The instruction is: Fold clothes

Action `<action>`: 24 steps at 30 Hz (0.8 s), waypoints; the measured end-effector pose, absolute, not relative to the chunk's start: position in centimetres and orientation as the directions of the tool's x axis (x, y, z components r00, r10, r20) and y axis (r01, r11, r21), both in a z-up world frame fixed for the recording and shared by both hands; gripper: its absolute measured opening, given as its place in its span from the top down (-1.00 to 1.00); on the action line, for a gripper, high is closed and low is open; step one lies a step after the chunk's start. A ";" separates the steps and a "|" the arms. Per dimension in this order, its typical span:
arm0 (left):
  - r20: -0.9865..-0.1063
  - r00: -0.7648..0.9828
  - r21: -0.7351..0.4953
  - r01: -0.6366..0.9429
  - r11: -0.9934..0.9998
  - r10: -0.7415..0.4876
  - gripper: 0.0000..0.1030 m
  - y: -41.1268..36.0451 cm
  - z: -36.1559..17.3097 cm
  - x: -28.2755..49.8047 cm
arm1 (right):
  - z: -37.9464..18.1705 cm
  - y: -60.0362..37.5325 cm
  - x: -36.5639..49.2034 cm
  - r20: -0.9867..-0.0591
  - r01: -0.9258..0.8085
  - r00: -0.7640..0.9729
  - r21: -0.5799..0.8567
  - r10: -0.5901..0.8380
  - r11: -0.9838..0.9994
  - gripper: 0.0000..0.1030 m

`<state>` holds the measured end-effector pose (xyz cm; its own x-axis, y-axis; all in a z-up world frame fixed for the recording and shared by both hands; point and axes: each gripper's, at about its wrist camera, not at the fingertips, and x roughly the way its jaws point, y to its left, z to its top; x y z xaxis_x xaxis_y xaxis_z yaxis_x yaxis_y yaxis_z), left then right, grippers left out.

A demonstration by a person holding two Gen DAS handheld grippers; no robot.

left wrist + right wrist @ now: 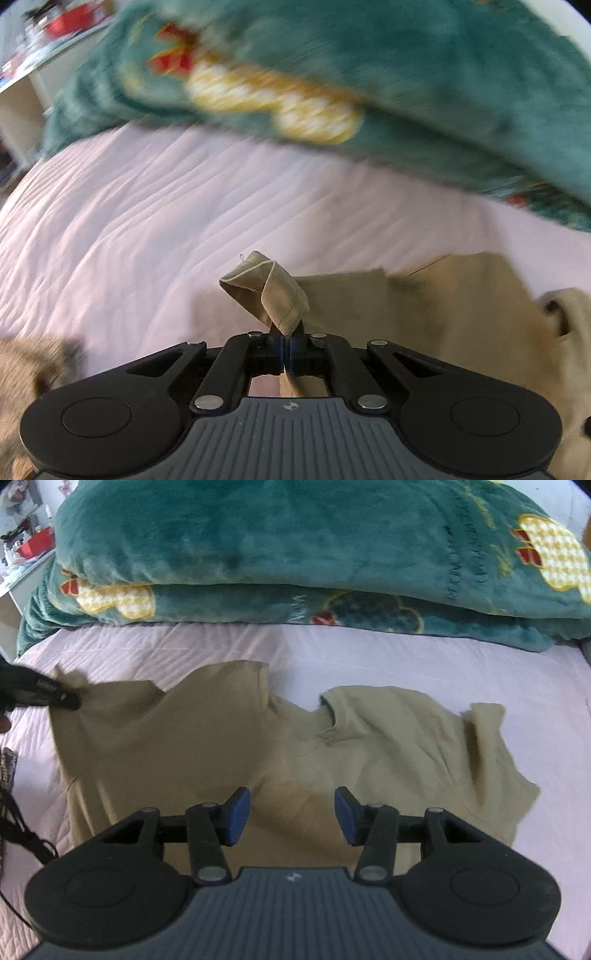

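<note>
A tan T-shirt (229,746) lies spread across the middle of the right wrist view, on a pale pink quilted bedspread (369,657). Its neckline (328,716) sits just right of centre, one short sleeve reaches toward the right edge of the frame, and the left part is folded over with a corner drawn out toward the left edge.

At that left edge the left gripper (70,698) is clamped on the shirt's corner. In the left wrist view the same gripper (287,350) has its blue pads pressed together low in the centre of the frame, with a crumpled tab of tan fabric (266,288) standing up from between them; the rest of the shirt trails off to the lower right, blurred.

The right gripper (291,818) hovers over the shirt's lower middle with its blue pads (236,816) spread wide apart, holding nothing; whether they touch the cloth is hard to tell from this angle.

Across the top of both views lies a folded teal plush blanket (258,546) with yellow checked patches and red bows. A cluttered white shelf (22,542) occupies the upper left corner.
</note>
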<state>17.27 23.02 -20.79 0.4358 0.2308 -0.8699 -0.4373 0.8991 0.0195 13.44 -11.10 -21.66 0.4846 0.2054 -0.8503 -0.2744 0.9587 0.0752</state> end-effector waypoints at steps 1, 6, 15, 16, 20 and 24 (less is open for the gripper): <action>-0.880 0.404 0.041 -0.462 0.886 0.252 0.93 23.6 -21.3 16.6 | -21.8 -10.8 13.5 -0.852 -0.277 0.481 0.076 0.207 0.958 0.01; -0.930 0.295 0.044 -0.498 0.866 0.218 0.70 24.3 -22.2 14.9 | -22.4 -11.0 13.7 -0.859 -0.265 0.475 0.067 0.190 0.962 0.01; -0.904 0.406 -0.009 -0.334 0.943 0.135 0.00 15.9 -15.7 12.1 | -21.3 -18.3 14.1 -0.864 -0.099 0.486 0.093 0.130 0.991 -0.09; -0.912 0.393 -0.016 -0.317 0.948 0.116 0.00 15.1 -15.7 10.9 | -21.1 -19.4 13.7 -0.869 -0.073 0.479 0.102 0.124 0.992 -0.09; -0.941 0.335 -0.044 -0.250 0.967 0.044 0.00 12.3 -15.5 5.8 | -20.2 -23.4 10.1 -0.885 -0.028 0.447 0.133 0.131 0.991 -0.10; -0.962 0.270 -0.078 -0.184 0.980 -0.026 0.00 9.4 -15.3 0.6 | -19.9 -26.0 4.4 -0.908 -0.037 0.394 0.140 0.144 0.989 -0.14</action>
<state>0.65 9.41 -15.32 0.2702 -0.0258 -0.9625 -0.1840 0.9798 -0.0779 4.36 -26.01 -19.93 0.3936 0.1435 -0.9080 -0.0369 0.9894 0.1404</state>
